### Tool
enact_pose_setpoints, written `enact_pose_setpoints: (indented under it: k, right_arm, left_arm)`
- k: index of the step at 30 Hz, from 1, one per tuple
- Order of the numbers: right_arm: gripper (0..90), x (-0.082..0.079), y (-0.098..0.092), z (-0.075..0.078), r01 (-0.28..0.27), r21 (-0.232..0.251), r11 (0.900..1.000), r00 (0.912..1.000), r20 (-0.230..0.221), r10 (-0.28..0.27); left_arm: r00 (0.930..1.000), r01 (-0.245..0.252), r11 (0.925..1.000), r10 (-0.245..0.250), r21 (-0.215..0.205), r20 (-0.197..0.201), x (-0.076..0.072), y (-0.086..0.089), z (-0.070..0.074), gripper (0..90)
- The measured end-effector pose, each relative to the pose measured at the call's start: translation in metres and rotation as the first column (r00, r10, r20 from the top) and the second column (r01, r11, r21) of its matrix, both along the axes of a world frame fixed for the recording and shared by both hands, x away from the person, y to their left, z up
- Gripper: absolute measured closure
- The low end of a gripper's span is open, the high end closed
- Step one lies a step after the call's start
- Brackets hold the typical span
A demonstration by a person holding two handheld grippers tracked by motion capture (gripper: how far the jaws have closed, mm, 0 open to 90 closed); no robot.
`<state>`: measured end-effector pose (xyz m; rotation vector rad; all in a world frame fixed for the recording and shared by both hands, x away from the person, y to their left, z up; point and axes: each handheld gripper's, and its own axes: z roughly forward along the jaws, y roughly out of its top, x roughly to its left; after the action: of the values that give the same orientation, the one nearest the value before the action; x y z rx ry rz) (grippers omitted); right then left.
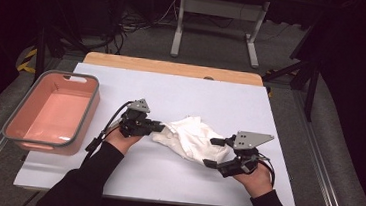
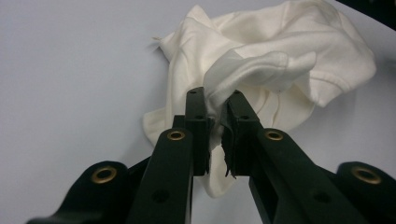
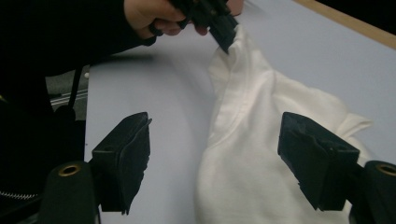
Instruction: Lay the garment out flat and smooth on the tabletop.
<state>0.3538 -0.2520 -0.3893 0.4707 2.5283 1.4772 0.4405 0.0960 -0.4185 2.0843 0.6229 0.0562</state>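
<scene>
A crumpled white cloth (image 1: pixel 190 136) lies in the middle of the white-covered table (image 1: pixel 186 96). My left gripper (image 1: pixel 156 127) sits at the cloth's left end. In the left gripper view its jaws (image 2: pixel 215 100) are shut on a raised fold of the cloth (image 2: pixel 280 60). My right gripper (image 1: pixel 214 152) is at the cloth's right end with its jaws spread wide. In the right gripper view the cloth (image 3: pixel 252 140) lies between the open jaws (image 3: pixel 215 163), and neither pad presses on it. The left gripper (image 3: pixel 222 28) shows at the top of that view, pinching the cloth's far end.
A pink tub with a grey rim (image 1: pixel 87 109) stands at the table's left edge, nothing in it. A wooden strip (image 1: pixel 174 68) runs along the far edge. Beyond it are a grey table frame (image 1: pixel 178 27) and cables on the floor.
</scene>
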Motion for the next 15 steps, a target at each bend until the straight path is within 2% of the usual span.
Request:
enact_pose_setpoints:
  k: [2,3,5,6,7,15]
  right_arm:
    - [26.8,-0.001,0.002,-0.004,-0.009,-0.004,1.000,1.0000,-0.003,0.009]
    - [28.1,-0.003,0.007,-0.011,-0.021,-0.024,1.000,0.9997,-0.011,0.021]
    - [28.9,-0.003,0.009,-0.015,-0.027,-0.036,0.999,0.9995,-0.017,0.027]
    - [29.5,-0.002,0.012,-0.021,-0.026,-0.071,0.997,0.9994,-0.023,0.025]
    - [29.5,-0.001,0.013,-0.024,-0.023,-0.084,0.996,0.9994,-0.029,0.021]
    - [28.4,0.011,0.016,-0.041,-0.015,-0.140,0.990,0.9980,-0.062,0.006]
  left_arm:
    - [1.0000,0.002,1.0000,-0.002,-0.001,-0.003,0.000,0.000,0.000,81.9]
    - [1.0000,0.001,1.0000,-0.001,-0.007,-0.010,0.001,0.000,0.000,81.9]
    - [0.9999,0.000,1.0000,0.000,-0.008,-0.012,0.001,0.000,0.000,81.9]
    - [0.9999,0.001,0.9999,-0.002,-0.010,-0.012,0.001,0.001,-0.001,81.8]
    - [0.9999,0.001,0.9999,-0.001,-0.011,-0.014,0.001,0.001,-0.001,81.8]
    - [0.9997,-0.011,0.9999,0.010,-0.009,-0.022,0.005,0.003,-0.002,81.5]
